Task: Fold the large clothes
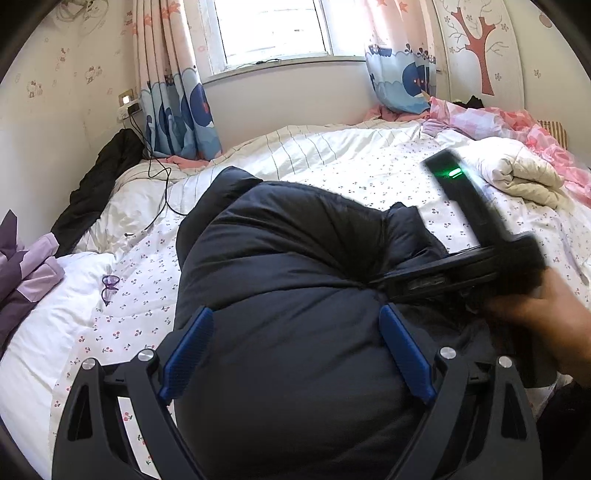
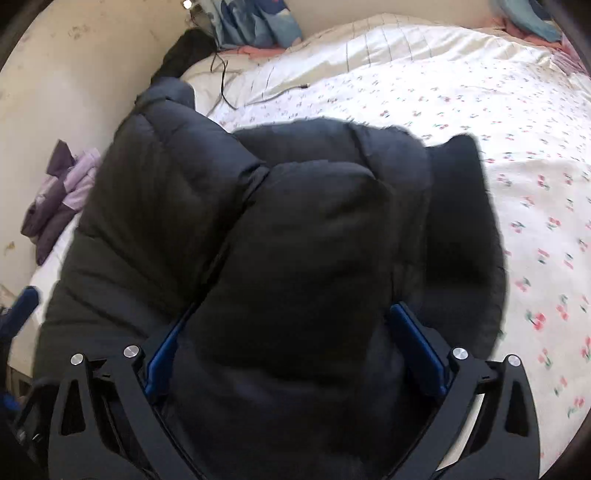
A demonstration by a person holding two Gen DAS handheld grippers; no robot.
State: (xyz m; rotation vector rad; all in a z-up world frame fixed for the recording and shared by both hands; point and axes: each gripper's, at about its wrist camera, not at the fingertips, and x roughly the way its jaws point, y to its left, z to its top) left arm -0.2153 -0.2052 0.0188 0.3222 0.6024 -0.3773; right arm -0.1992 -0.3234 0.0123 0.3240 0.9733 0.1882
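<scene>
Sunlit bed (image 1: 369, 173) is carrying the puffer jacket (image 1: 295, 258), bulging ahead between both grippers, left gripper (image 1: 297, 354) and right gripper (image 2: 291, 343), each seemingly clamping a fold.

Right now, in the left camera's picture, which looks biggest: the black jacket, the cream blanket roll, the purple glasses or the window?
As they look in that view:
1. Black jacket, though being nearest the camera swells it.
2. Window, far off, so truly larger than it looks.
3. Cream blanket roll.
4. Purple glasses.
</scene>
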